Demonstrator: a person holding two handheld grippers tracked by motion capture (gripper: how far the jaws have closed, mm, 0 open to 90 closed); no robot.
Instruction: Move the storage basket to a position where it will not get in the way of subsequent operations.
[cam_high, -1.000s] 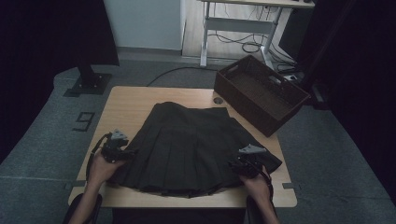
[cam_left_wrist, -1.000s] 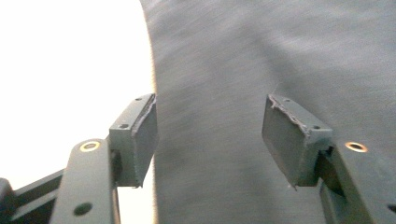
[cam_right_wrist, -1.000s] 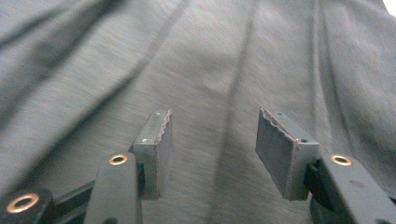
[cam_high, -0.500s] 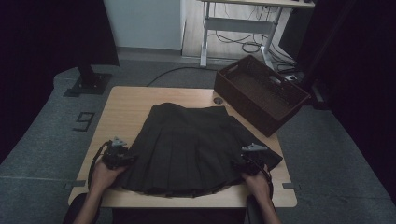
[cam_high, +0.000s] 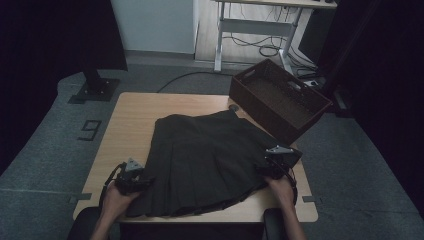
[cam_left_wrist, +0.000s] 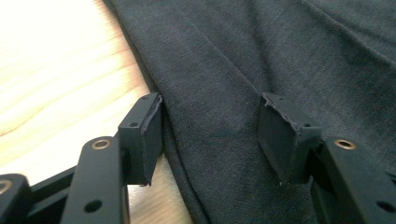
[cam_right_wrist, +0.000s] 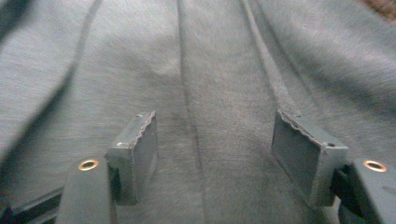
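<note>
- The dark grey pleated cloth skirt (cam_high: 205, 160) is lying flat, just beside the brown woven basket (cam_high: 280, 100); it is looking soft, light, limp.
- The left gripper (cam_left_wrist: 210, 126) is straddling its side edge, jaws apart, having just been closing.
- The right gripper (cam_right_wrist: 215, 144) is hovering over pleats, jaws apart, having just been opening.
- Pinching each hem corner is looking best.

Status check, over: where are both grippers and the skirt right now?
Left gripper open, fingers astride skirt edge. Right gripper open over the pleats. Skirt flat on table. Basket at far right corner, nothing blocking.
</note>
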